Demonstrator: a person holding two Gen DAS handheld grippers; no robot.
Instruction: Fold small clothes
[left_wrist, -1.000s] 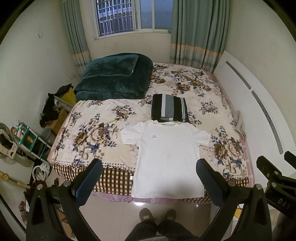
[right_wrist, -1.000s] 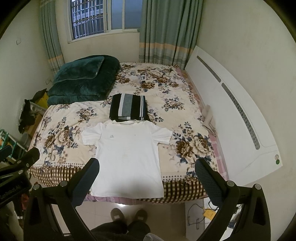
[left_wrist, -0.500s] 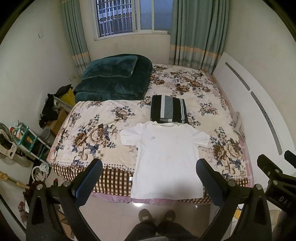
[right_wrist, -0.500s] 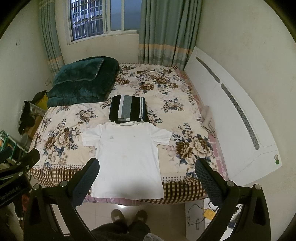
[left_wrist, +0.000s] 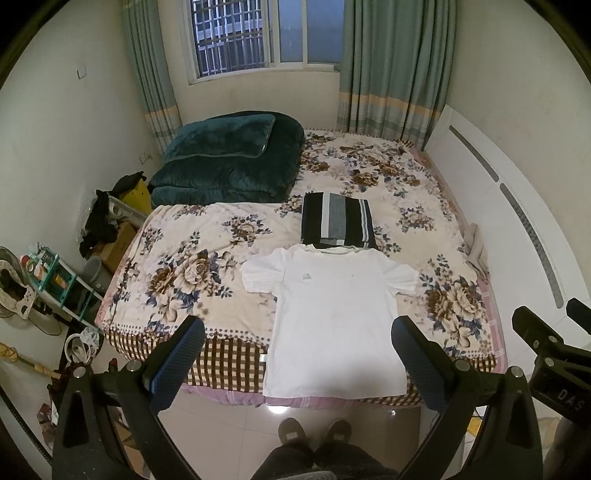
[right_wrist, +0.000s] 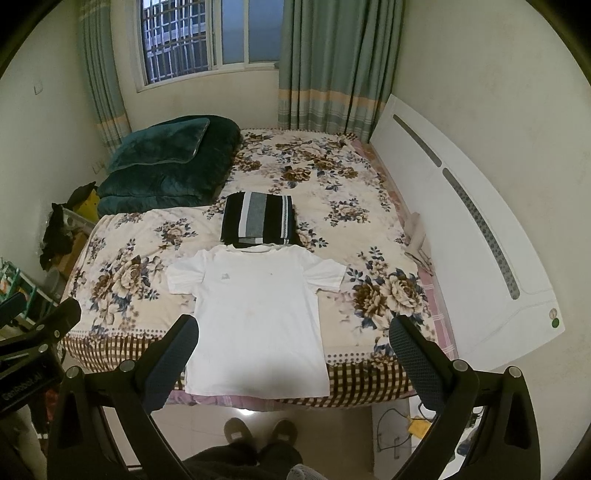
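Note:
A white T-shirt (left_wrist: 332, 314) lies flat, front up, on the near edge of the floral bed, its hem hanging over the checked border. It also shows in the right wrist view (right_wrist: 255, 314). A folded black, grey and white striped garment (left_wrist: 336, 221) lies just beyond its collar, seen too in the right wrist view (right_wrist: 258, 221). My left gripper (left_wrist: 297, 350) is open and empty, held high above the floor in front of the bed. My right gripper (right_wrist: 293, 350) is open and empty at the same height, to the right.
A folded dark green quilt (left_wrist: 229, 162) lies on the far left of the bed (left_wrist: 177, 277). A white headboard (right_wrist: 461, 229) runs along the right side. A cluttered shelf (left_wrist: 48, 273) stands at the left. The person's feet (left_wrist: 314, 432) stand on the tiled floor.
Both grippers have drifted very slightly back and up; the scene on the bed is unchanged.

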